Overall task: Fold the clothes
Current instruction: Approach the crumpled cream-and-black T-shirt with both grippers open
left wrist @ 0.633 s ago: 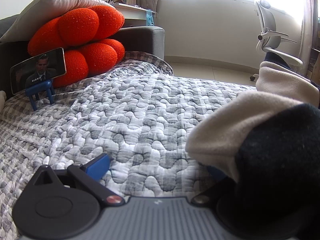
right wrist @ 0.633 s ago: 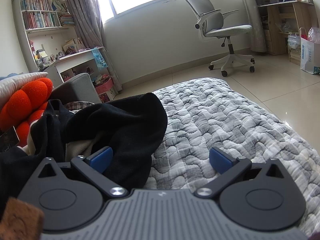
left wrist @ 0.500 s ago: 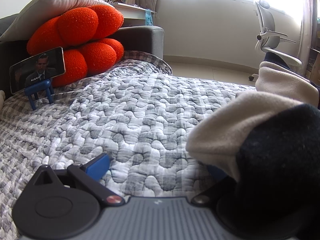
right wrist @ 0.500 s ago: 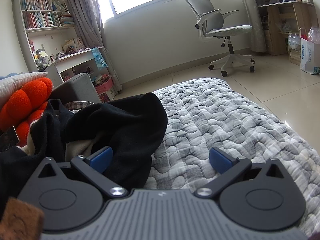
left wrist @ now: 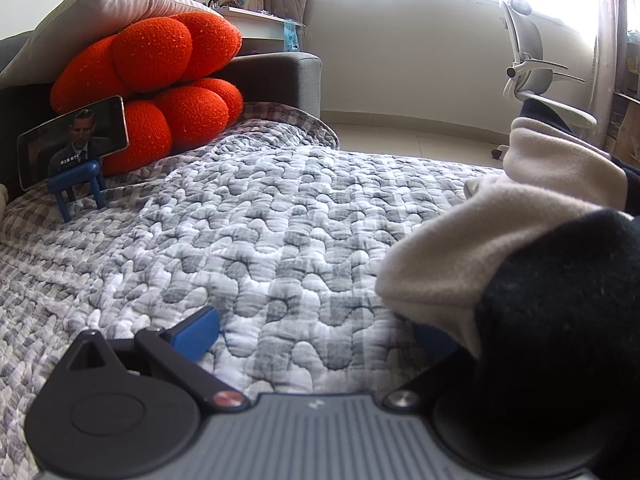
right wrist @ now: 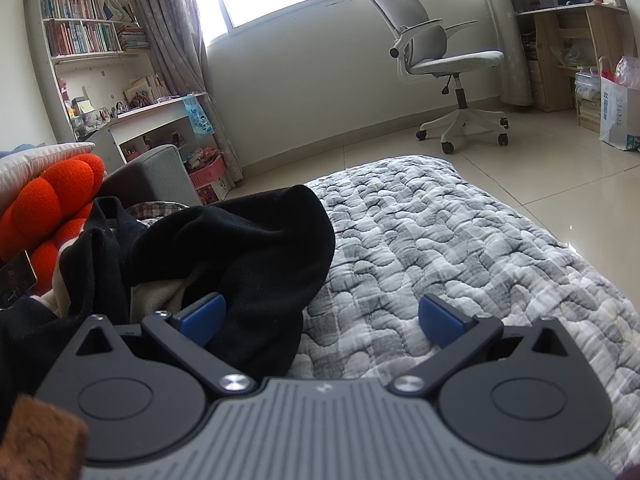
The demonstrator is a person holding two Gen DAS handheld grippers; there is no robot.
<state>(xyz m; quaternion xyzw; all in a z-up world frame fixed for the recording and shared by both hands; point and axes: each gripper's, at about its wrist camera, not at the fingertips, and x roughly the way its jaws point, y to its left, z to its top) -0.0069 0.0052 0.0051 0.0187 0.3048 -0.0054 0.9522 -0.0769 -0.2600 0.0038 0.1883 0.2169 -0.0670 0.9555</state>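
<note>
In the left wrist view, upper left of the frame, a phone point(left wrist: 72, 142) on a blue stand leans against an orange cushion point(left wrist: 152, 88). We judge that a sweep of cloth toward that corner could tip it, since the stand sits on soft quilt point(left wrist: 248, 220).

Lower centre, our left gripper point(left wrist: 316, 332) is spread wide and holds nothing. Its left pad is clear over bare quilt. Its right pad is half hidden under the cream edge of the garment point(left wrist: 500, 248), which fills the right of the frame, cream above and black below. If we shut here we would likely catch nothing, or pinch quilt along with fabric and drag the cover up with the lift.

In the right wrist view the garment point(right wrist: 240, 252) is bunched at left and centre left, black with cream lining showing. Our right gripper point(right wrist: 320, 318) is also fully spread and grips nothing. Its left pad sits against the black cloth, and the right pad hangs over open quilt point(right wrist: 460, 248).

The heap shows no clear hem, collar or sleeve, so we risk seizing several layers at once. That would lift a wad, not an edge, and the fold would come out crooked. The two grippers may also take mismatched parts, twisting the piece when we spread it. The chair point(right wrist: 440, 60), upper right, stands well apart and poses no trouble.
</note>
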